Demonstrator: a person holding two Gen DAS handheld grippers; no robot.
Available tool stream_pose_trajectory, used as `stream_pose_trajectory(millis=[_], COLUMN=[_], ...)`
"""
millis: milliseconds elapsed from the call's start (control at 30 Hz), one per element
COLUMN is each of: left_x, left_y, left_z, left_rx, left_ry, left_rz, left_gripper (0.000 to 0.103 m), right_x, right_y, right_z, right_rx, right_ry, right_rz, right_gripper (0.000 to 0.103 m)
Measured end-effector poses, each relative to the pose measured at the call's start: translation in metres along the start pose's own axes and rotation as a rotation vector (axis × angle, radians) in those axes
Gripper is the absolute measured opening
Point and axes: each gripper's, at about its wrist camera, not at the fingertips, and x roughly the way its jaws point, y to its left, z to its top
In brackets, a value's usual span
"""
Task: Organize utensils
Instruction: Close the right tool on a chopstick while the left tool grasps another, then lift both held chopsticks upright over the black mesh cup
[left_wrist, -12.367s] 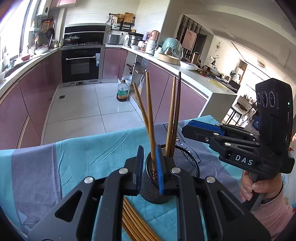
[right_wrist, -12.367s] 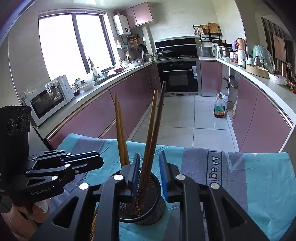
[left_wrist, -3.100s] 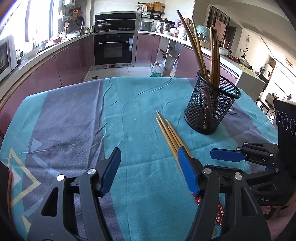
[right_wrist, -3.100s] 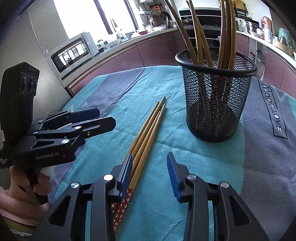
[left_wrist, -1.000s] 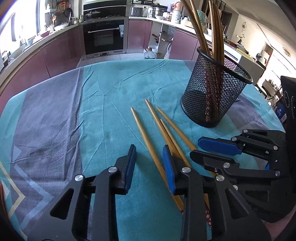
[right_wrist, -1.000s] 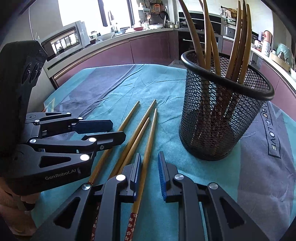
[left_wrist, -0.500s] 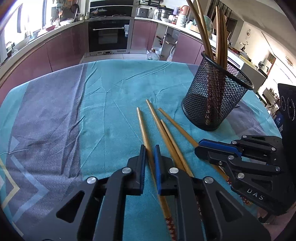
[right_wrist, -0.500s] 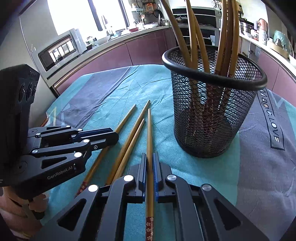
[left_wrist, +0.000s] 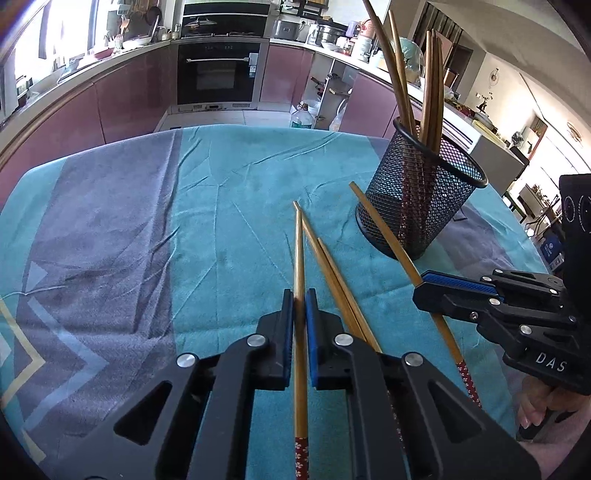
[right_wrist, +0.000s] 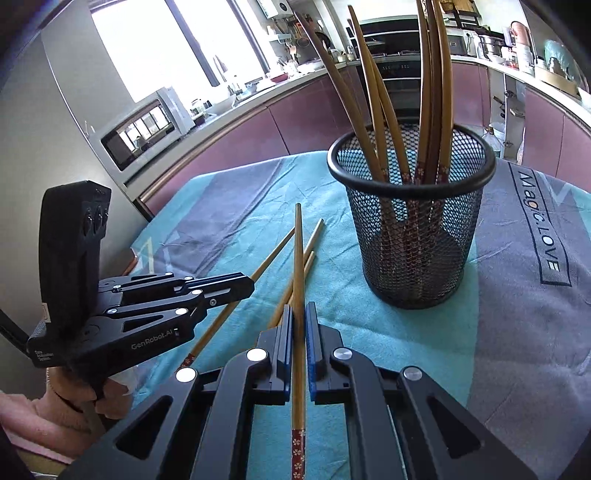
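Bamboo chopstick (left_wrist: 300, 280) is clamped in the closed left gripper (left_wrist: 300, 306), lower centre; the right gripper (right_wrist: 299, 321) pinches a second chopstick (right_wrist: 297, 266) likewise, ready for lifting. Two chopsticks (left_wrist: 334, 273) lie between on the cloth (left_wrist: 221, 177). Mesh cup (right_wrist: 413, 236), upper right, holds the sorted ones upright.

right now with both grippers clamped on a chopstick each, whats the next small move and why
Probably lift the right gripper and swing its chopstick toward the mesh holder. Its jaws are shut on the stick, whose tip already looks raised off the cloth, and the holder stands just ahead. The left gripper is shut on its own chopstick; two more chopsticks lie loose beside it.
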Motion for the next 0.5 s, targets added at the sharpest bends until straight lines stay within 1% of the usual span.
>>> stream_pose_trajectory(millis=[200,300,500], left_x=[-0.02,-0.027,-0.04], left_y=[0.001,-0.002,-0.006], left_z=[0.004,0.006,0.008], left_rx=[-0.002,0.018,0.031], left_ry=[-0.04,-0.059,-0.084], left_rz=[-0.031,-0.022,-0.043], left_gripper=[0.007,0.007,0.007], right_x=[-0.021,-0.031,-0.048], right_y=[0.007,0.008,0.007], right_z=[0.004,0.007,0.011], right_rx=[-0.02,-0.021,-0.025], right_ry=[-0.061,-0.088,-0.136], right_rz=[0.016,0.019,0.019], right_gripper=[0.005,0.005,0.005])
